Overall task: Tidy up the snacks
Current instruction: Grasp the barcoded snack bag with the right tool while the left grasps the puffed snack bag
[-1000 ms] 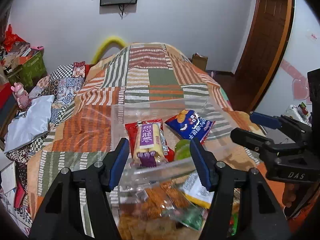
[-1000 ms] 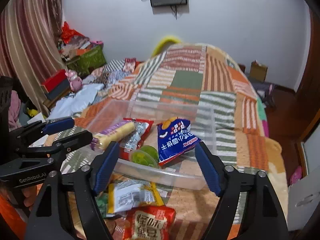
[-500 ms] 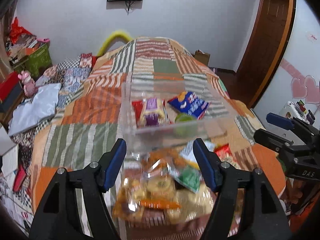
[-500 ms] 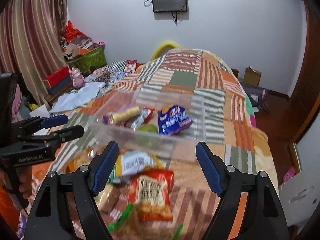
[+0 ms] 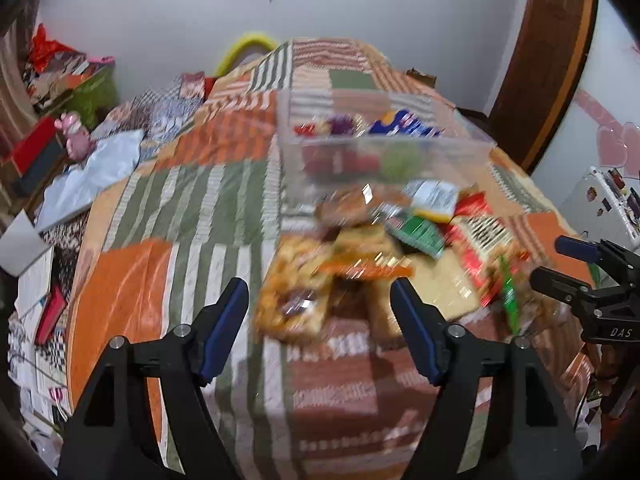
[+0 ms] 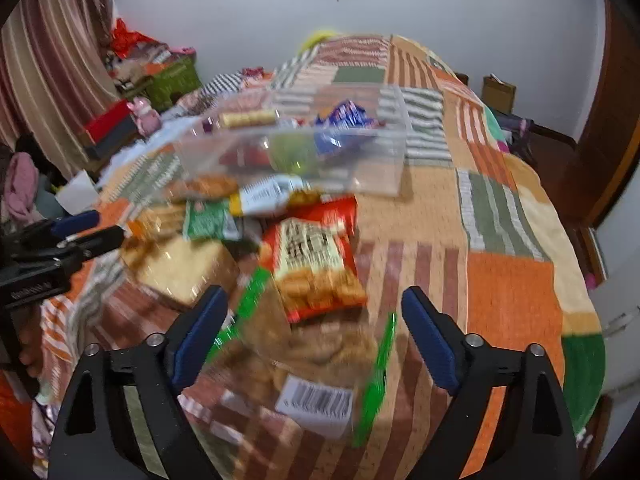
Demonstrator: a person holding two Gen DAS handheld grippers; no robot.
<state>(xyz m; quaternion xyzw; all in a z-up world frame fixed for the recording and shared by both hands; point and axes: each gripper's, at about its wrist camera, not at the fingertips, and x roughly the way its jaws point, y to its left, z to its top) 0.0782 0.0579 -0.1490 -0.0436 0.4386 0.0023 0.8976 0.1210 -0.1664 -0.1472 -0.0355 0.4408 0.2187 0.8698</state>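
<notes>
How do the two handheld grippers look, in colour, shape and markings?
Both are alike. The left gripper and the right gripper each have a black angular frame with silver bolts and two jaws lined with long blue pads. Seen from the side, the right one bears white letters "DAS" on its body; the left one also has white lettering, too blurred to read.

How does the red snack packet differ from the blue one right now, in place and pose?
The red snack packet lies loose on the patchwork bedspread, outside the clear plastic box; the blue snack packet sits inside that box. The red one lies flat, face up, in the pile of snacks; the blue one looks propped up at a tilt. The red one shows larger and nearer the camera. Both are sealed packets.
</notes>
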